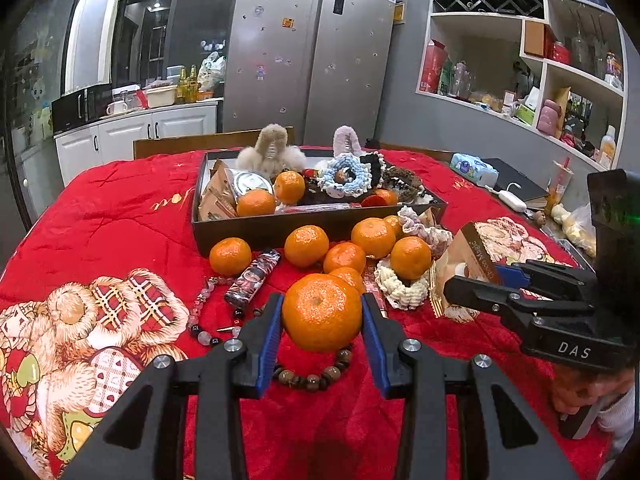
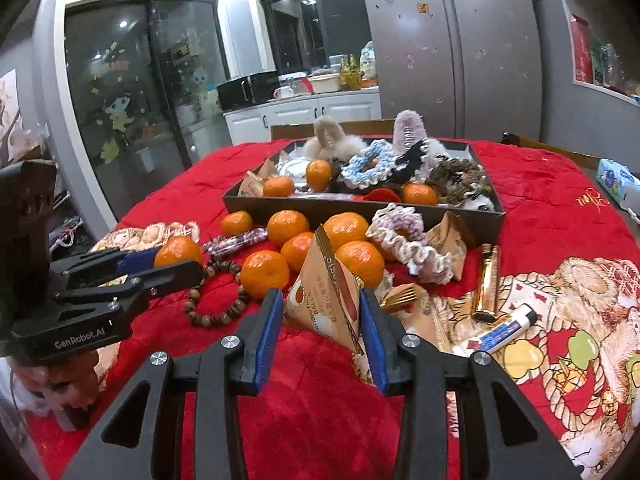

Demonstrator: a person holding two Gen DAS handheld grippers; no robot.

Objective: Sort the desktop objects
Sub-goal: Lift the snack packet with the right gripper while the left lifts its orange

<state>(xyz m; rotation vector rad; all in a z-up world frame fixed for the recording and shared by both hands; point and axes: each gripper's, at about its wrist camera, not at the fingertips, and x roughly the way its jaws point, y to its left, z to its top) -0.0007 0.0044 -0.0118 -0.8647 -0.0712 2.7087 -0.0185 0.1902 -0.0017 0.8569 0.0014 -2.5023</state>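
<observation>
Tangerine (image 1: 322,312) pinched in left jaws | snack packet (image 2: 328,300), print half-hidden, pinched in right jaws

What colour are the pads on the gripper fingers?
Blue pads on black fingers, clearest in the left wrist view.

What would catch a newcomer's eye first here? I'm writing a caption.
Probably the orange clamped in the left gripper above the red blanket, and the snack packet pinched in the right gripper. Behind them, loose oranges lie before a dark tray crowded with scrunchies.
</observation>
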